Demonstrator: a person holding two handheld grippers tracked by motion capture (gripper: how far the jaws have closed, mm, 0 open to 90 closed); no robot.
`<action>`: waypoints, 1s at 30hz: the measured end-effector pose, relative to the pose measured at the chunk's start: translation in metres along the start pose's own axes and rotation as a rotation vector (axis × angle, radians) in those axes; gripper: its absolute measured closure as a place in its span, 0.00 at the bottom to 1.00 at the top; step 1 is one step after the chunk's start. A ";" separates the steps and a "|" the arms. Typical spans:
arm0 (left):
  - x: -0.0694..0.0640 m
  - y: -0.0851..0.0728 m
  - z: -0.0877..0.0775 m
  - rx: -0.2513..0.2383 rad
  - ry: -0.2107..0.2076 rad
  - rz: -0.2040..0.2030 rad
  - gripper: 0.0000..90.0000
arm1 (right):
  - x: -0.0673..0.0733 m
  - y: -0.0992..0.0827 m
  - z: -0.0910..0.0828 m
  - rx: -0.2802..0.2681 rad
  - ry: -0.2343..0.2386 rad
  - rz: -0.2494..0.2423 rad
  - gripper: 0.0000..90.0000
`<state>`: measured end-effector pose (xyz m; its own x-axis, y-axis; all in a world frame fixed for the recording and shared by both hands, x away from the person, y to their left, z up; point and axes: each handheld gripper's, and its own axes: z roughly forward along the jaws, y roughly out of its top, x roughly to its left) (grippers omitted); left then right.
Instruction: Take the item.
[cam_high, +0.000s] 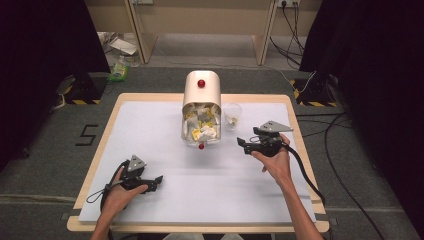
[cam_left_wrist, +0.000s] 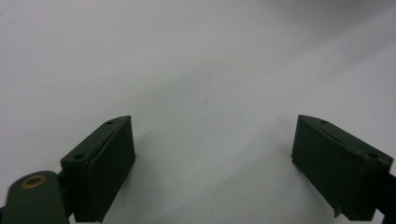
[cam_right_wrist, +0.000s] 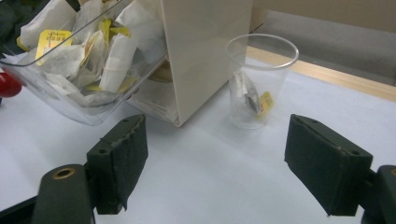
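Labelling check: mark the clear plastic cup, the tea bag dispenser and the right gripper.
clear plastic cup (cam_right_wrist: 259, 88): right gripper view, front wall.
tea bag dispenser (cam_high: 202, 90): high view, cream top.
right gripper (cam_high: 243, 144): high view, between its open jaws.

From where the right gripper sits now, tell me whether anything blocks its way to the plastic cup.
Nothing visible does. The right gripper is open, with bare white table between it and the plastic cup. The tea bag box stands to the cup's left in the right gripper view, beside that path, not across it.
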<state>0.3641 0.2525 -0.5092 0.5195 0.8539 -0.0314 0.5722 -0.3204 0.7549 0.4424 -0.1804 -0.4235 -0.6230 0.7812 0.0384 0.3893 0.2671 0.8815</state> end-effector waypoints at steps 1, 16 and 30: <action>0.000 0.000 0.000 0.000 0.000 0.000 0.14 | 0.000 -0.001 0.000 0.003 0.000 -0.001 0.25; 0.000 0.000 0.000 0.000 -0.001 0.000 0.14 | 0.006 -0.018 -0.001 0.054 -0.002 -0.010 0.24; 0.000 0.000 0.000 0.000 0.000 0.000 0.14 | 0.009 -0.043 -0.009 0.114 -0.014 -0.017 0.24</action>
<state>0.3641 0.2525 -0.5092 0.5196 0.8538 -0.0316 0.5720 -0.3201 0.7552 0.4143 -0.1901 -0.4574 -0.6211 0.7835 0.0169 0.4538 0.3420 0.8229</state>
